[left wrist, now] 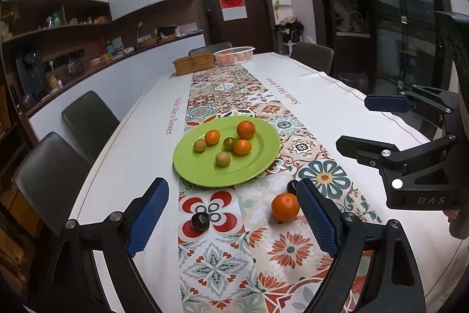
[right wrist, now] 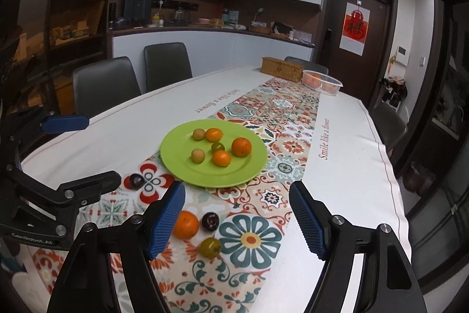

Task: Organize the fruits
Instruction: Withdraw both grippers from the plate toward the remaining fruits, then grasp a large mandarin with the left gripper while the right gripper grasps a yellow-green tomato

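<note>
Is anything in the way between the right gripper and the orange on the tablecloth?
Nothing visible blocks it. The loose orange lies on the table runner right beside the inner finger of the right hand-held gripper, whose jaws stand open and empty. A dark plum and a greenish fruit lie next to it, not in front.

Lime-green plate [left wrist: 202,170], orange mandarins [left wrist: 285,206], floral-tiled runner [left wrist: 217,257], white tablecloth [left wrist: 137,143]
</note>
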The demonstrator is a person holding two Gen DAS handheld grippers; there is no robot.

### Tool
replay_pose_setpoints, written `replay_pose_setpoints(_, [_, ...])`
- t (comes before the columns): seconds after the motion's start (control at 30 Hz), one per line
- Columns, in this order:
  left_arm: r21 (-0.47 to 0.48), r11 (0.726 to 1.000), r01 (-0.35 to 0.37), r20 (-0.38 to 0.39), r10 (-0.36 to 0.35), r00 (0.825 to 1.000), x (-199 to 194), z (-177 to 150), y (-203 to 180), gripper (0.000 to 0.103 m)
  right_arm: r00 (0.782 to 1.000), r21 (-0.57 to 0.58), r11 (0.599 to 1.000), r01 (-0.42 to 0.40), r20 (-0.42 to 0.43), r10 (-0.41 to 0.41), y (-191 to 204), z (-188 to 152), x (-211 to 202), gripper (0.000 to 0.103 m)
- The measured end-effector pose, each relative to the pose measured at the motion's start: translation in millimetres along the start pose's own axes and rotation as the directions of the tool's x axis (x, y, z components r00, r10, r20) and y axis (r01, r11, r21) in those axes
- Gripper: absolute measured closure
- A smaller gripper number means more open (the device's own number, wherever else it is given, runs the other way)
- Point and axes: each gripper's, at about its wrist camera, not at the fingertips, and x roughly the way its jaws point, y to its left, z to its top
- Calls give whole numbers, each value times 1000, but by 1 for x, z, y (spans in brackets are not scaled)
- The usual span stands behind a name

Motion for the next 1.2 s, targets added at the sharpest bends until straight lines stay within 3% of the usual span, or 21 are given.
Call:
replay_pose_setpoints(0.33, [79, 993, 93, 7, -94, 996, 6, -17, -12, 19, 1000, -24, 1000, 1, -16, -2, 5, -24, -1, 29])
replay_pose_setpoints(0.7, [185, 959, 215, -86, -203, 975, 40, -33, -26, 34, 997, -145, 989, -8, -81, -4, 18, -47, 18, 30])
replay_pose_setpoints(0.9, [213, 945, 246, -118, -226, 967, 56, -37, -28, 42, 990, -174, 983, -60, -133, 37, 21, -54, 37, 40])
replay_pose_setpoints(1.07, [203, 940, 274, -147, -247, 958, 73, -36, -26, 52, 977, -126, 986, -106, -198, 79, 15, -59, 58, 49])
replay_pose_setpoints(1.2, [191, 933, 305, -164, -276, 947, 81, -34, -26, 52, 962, -77, 988, -136, -247, 114, 10, -63, 72, 56])
